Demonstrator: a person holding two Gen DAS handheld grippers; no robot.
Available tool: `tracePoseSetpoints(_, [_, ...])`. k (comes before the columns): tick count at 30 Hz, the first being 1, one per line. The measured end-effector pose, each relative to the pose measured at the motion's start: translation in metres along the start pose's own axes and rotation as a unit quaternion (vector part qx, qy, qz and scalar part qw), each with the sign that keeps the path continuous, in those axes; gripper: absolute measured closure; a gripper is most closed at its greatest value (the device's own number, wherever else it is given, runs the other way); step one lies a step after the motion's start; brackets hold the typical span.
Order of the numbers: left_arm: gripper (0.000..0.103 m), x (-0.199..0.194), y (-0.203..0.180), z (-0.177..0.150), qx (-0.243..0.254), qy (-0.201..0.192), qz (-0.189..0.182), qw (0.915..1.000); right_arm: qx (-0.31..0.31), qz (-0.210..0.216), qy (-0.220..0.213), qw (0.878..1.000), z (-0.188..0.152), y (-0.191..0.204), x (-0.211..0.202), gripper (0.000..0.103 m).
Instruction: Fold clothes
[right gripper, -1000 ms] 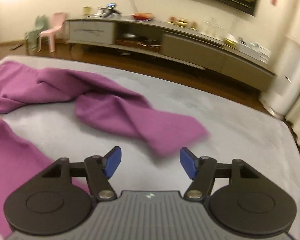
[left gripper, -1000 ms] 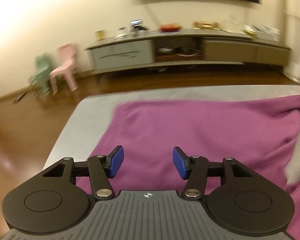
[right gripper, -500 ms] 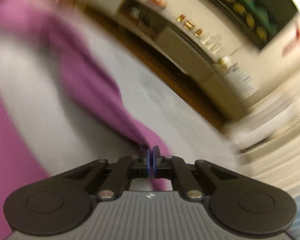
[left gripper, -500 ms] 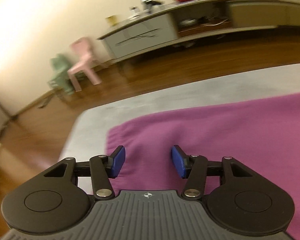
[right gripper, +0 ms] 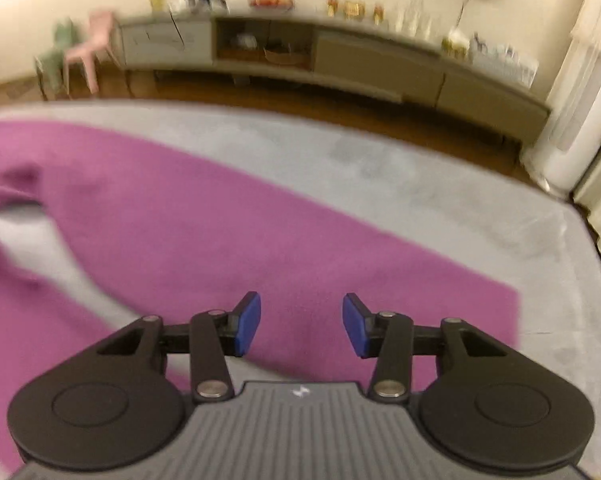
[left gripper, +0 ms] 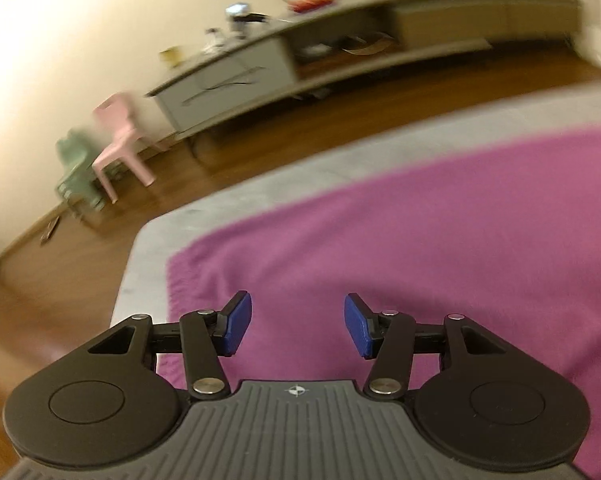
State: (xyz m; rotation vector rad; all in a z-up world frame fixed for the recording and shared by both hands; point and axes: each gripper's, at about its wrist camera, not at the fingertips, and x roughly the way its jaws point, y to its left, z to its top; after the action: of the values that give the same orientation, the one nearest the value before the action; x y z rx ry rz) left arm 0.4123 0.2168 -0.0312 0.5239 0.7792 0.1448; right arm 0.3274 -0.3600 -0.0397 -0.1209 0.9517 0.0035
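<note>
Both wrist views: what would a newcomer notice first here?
First, the big purple garment spread over the grey bed. Next, the blue-tipped left tongs and right tongs, both open above the cloth. Behind, a long low cabinet stands against the wall, with a pink chair beside it.

We note the garment lying spread on the bed, a long cabinet beyond it, two small chairs left of that.
</note>
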Motion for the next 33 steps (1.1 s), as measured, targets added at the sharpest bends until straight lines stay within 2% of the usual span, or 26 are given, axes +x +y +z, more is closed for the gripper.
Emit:
tracePoseSetpoints(2, [0.047, 0.001, -0.007, -0.007, 0.026, 0.001, -0.001, 0.9997, 0.013, -0.014, -0.006, 1.0, 0.017, -0.007, 0.02, 0.071])
tracePoseSetpoints(4, [0.047, 0.002, -0.014, -0.015, 0.052, 0.001, -0.002, 0.9986, 0.013, -0.05, -0.013, 0.999, 0.037, -0.017, 0.032, 0.071])
tracePoseSetpoints(5, [0.047, 0.005, -0.018, -0.018, 0.066, 0.002, 0.008, 0.9978, 0.006, -0.076, -0.017, 0.997, 0.044, -0.018, 0.04, 0.071])
tracePoseSetpoints(7, [0.047, 0.019, -0.023, -0.021, 0.094, 0.003, 0.068, 0.9932, -0.001, -0.106, -0.012, 0.994, 0.054, -0.019, 0.05, 0.071])
tracePoseSetpoints(9, [0.047, 0.016, -0.021, -0.021, 0.086, 0.009, 0.063, 0.9943, 0.001, -0.122, -0.01, 0.993, 0.059, -0.017, 0.051, 0.067])
tracePoseSetpoints(11, [0.047, -0.008, -0.006, -0.027, 0.033, 0.003, 0.03, 0.999, 0.017, -0.114, -0.022, 0.993, 0.049, -0.012, 0.031, 0.067])
tracePoseSetpoints(12, [0.047, -0.025, 0.005, -0.037, 0.012, -0.003, 0.003, 0.9999, 0.02, -0.094, -0.033, 0.995, 0.038, -0.007, 0.013, 0.067])
tracePoseSetpoints(15, [0.048, -0.073, 0.033, -0.07, -0.048, -0.017, -0.073, 0.996, 0.011, 0.007, -0.067, 0.998, -0.011, 0.011, -0.052, 0.054])
tracePoseSetpoints(18, [0.048, -0.082, 0.039, -0.115, -0.075, 0.006, -0.108, 0.9913, -0.013, 0.06, -0.024, 0.998, -0.077, 0.032, -0.076, 0.053])
tracePoseSetpoints(20, [0.047, -0.088, 0.043, -0.145, -0.093, 0.021, -0.131, 0.9868, -0.013, 0.071, 0.002, 0.997, -0.116, 0.036, -0.077, 0.053])
tracePoseSetpoints(21, [0.047, -0.091, 0.045, -0.158, -0.102, 0.027, -0.139, 0.9847, -0.007, 0.072, 0.0, 0.997, -0.131, 0.034, -0.079, 0.051])
tracePoseSetpoints(23, [0.047, -0.101, 0.048, -0.17, -0.117, 0.031, -0.138, 0.9831, 0.0, 0.069, -0.014, 0.998, -0.147, 0.027, -0.088, 0.051])
tracePoseSetpoints(29, [0.047, -0.148, 0.039, -0.185, -0.072, 0.042, -0.106, 0.9909, -0.018, 0.073, 0.008, 0.997, -0.178, 0.01, -0.115, 0.051])
tracePoseSetpoints(31, [0.047, -0.17, 0.032, -0.205, -0.042, 0.034, -0.073, 0.9958, -0.019, 0.069, 0.012, 0.997, -0.189, 0.005, -0.128, 0.051])
tracePoseSetpoints(32, [0.047, -0.178, 0.026, -0.212, -0.017, 0.031, -0.046, 0.9983, -0.018, 0.067, 0.014, 0.997, -0.195, 0.003, -0.134, 0.05])
tracePoseSetpoints(33, [0.047, -0.183, 0.022, -0.218, 0.001, 0.033, -0.022, 0.9992, -0.012, 0.063, 0.013, 0.998, -0.198, -0.001, -0.137, 0.046])
